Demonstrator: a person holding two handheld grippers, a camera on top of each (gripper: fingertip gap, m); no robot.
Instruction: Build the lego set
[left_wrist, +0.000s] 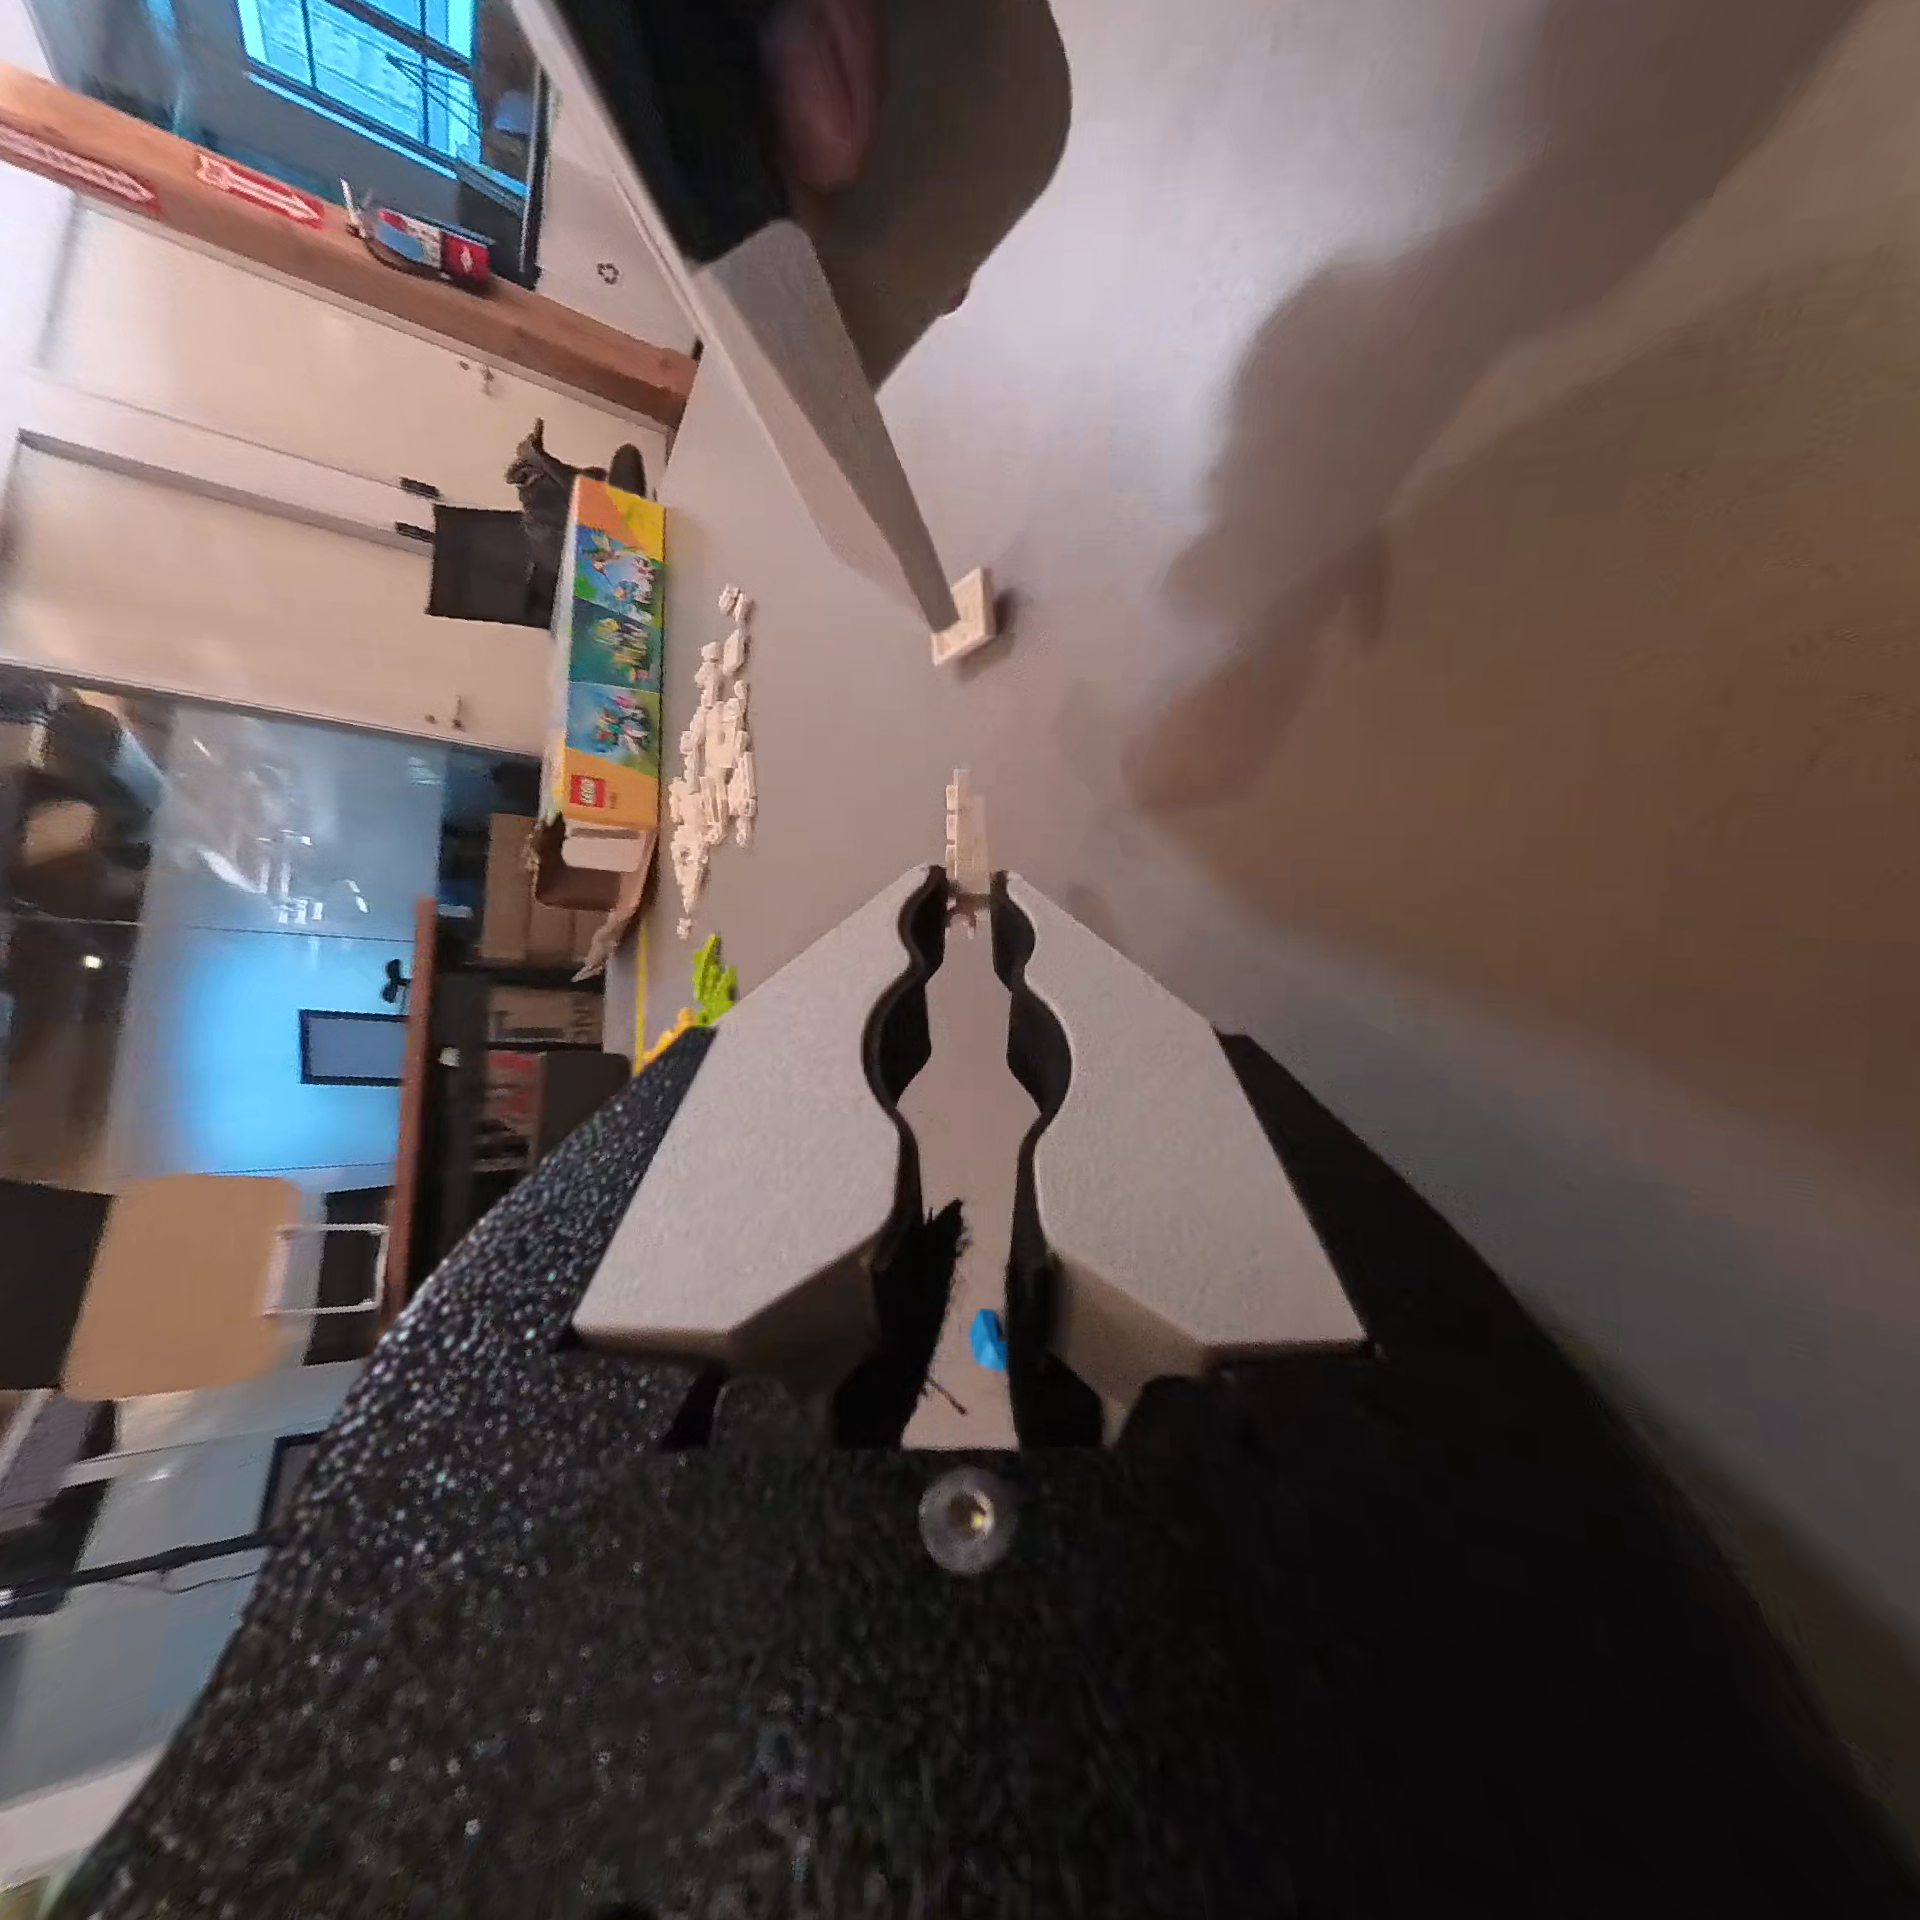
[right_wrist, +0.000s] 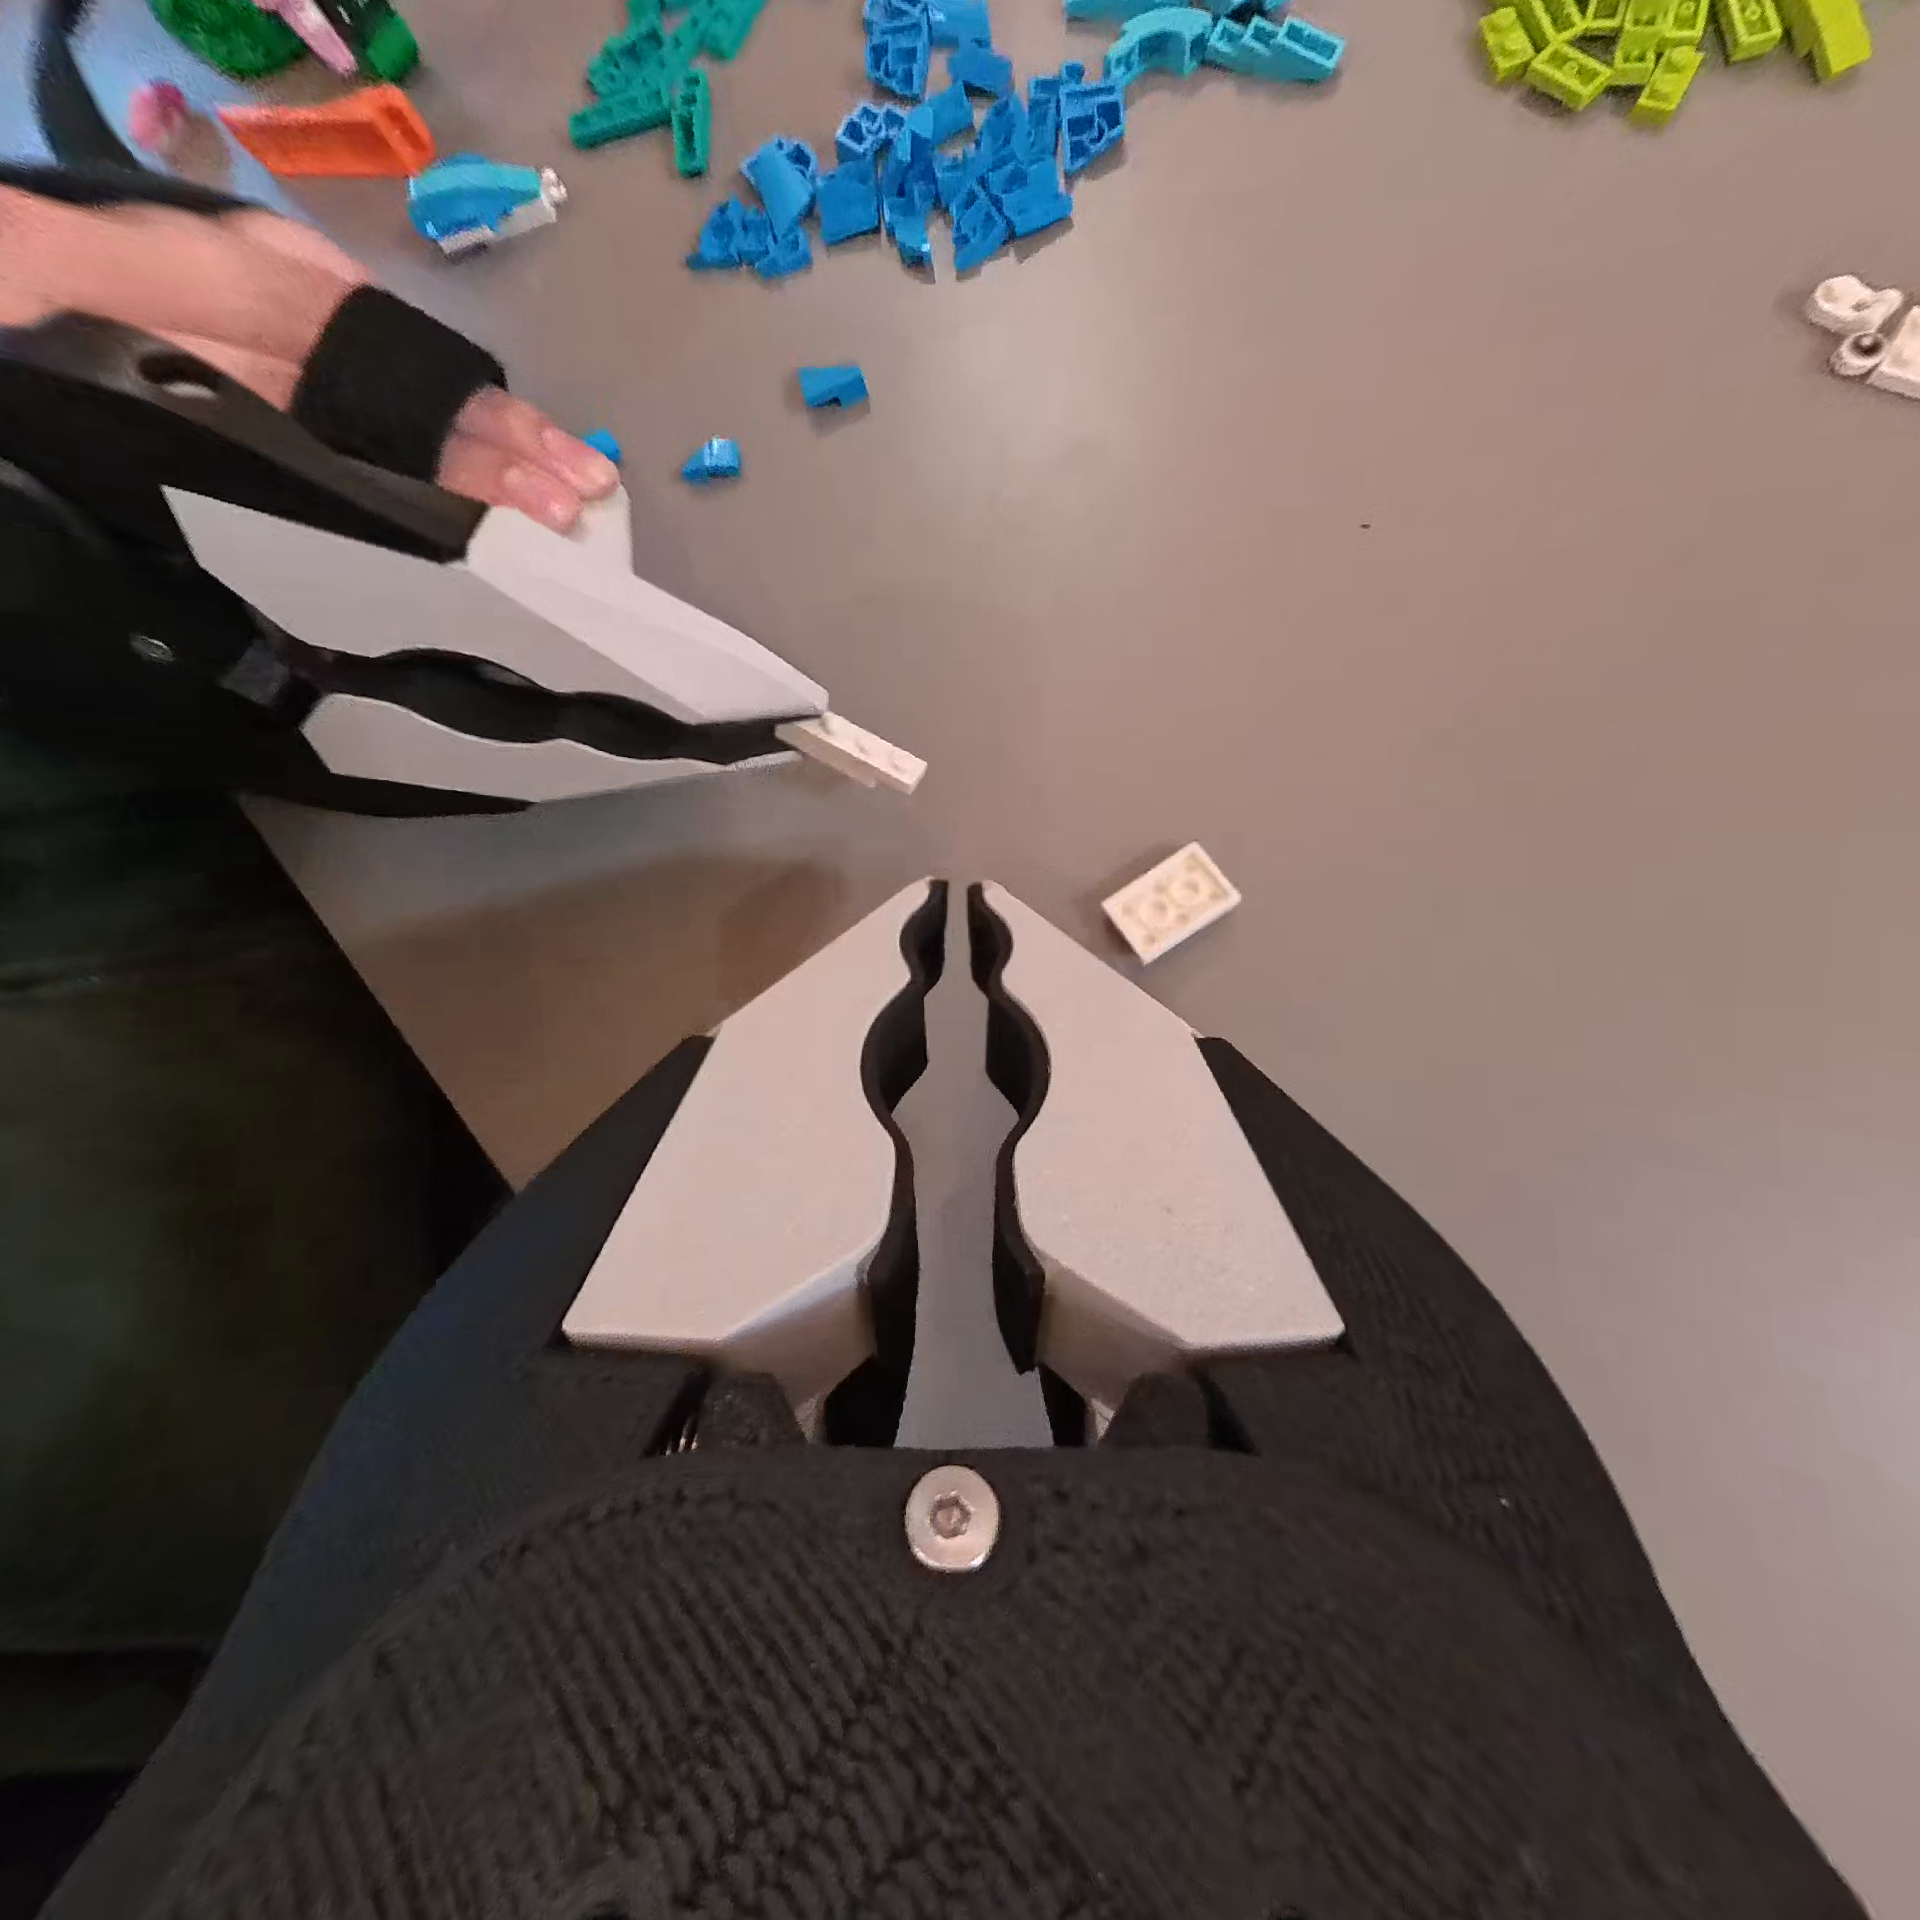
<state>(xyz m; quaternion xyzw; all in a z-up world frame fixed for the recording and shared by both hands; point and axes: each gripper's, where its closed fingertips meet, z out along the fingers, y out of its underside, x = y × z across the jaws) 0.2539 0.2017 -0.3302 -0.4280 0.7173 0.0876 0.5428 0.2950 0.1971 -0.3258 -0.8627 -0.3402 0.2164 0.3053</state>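
My left gripper (left_wrist: 968, 883) is shut on a small white plate (left_wrist: 964, 826) and holds it above the grey table (right_wrist: 1455, 727). It also shows in the right wrist view (right_wrist: 795, 743), gripped by a person's hand, with the white plate (right_wrist: 854, 755) sticking out of its tips. My right gripper (right_wrist: 957, 888) is shut and empty, low over the table just in front of the left one. A second white plate (right_wrist: 1172, 900) lies flat on the table just right of its tips. The left wrist view shows that plate (left_wrist: 975, 621) beside the right gripper's fingertip (left_wrist: 935, 603).
Sorted brick piles lie at the far side: blue (right_wrist: 935, 166), teal (right_wrist: 665, 94), lime (right_wrist: 1662, 52). There is also an orange piece (right_wrist: 332, 130), a small blue-and-white assembly (right_wrist: 483, 203) and white hinge parts (right_wrist: 1865, 338). A set box (left_wrist: 613, 665) and a white pile (left_wrist: 717, 758) stand beyond.
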